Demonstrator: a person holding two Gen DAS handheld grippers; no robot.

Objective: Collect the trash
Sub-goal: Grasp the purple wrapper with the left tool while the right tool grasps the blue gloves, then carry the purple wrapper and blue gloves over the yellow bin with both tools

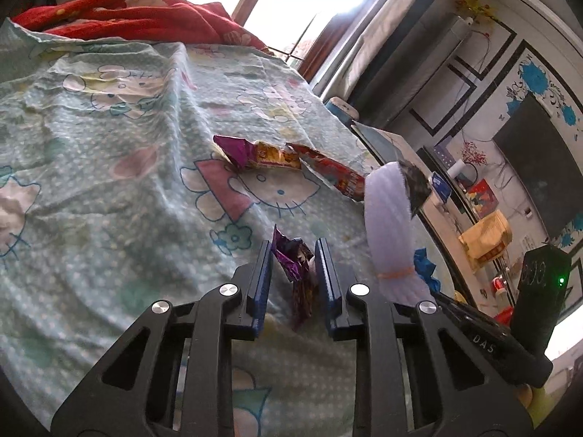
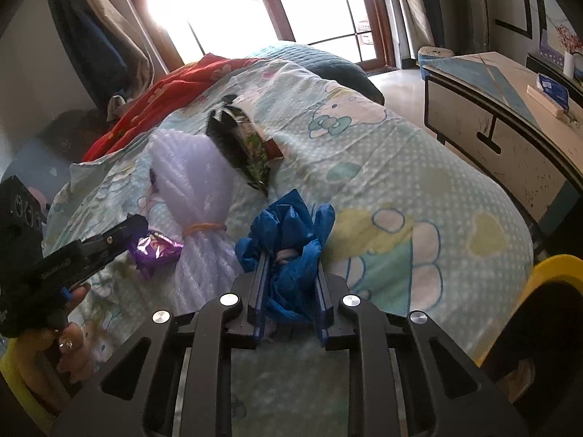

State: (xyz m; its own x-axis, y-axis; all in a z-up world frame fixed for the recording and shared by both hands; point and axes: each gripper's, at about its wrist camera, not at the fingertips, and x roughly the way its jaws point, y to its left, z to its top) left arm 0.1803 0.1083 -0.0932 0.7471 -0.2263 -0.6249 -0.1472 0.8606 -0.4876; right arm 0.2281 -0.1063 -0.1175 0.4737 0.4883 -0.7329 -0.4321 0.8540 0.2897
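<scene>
My left gripper [image 1: 294,251] is shut on a crumpled purple wrapper [image 1: 297,273], held just above the Hello Kitty bedsheet [image 1: 109,182]. The same wrapper [image 2: 155,249] and the left gripper [image 2: 136,225] show in the right wrist view at the left. My right gripper [image 2: 291,266] is shut on the blue plastic bag [image 2: 289,240]. A white foam bundle [image 2: 196,196] tied with an orange rubber band hangs beside it, with a dark green wrapper [image 2: 247,145] at its top. A purple and yellow wrapper [image 1: 255,153] and a red wrapper [image 1: 335,174] lie on the bed.
A red blanket [image 1: 138,14] is heaped at the bed's far end by the window. A low cabinet [image 2: 492,109] stands right of the bed, with a TV [image 1: 539,167] and cluttered shelf on the wall. A yellow rim [image 2: 557,266] shows at the right edge.
</scene>
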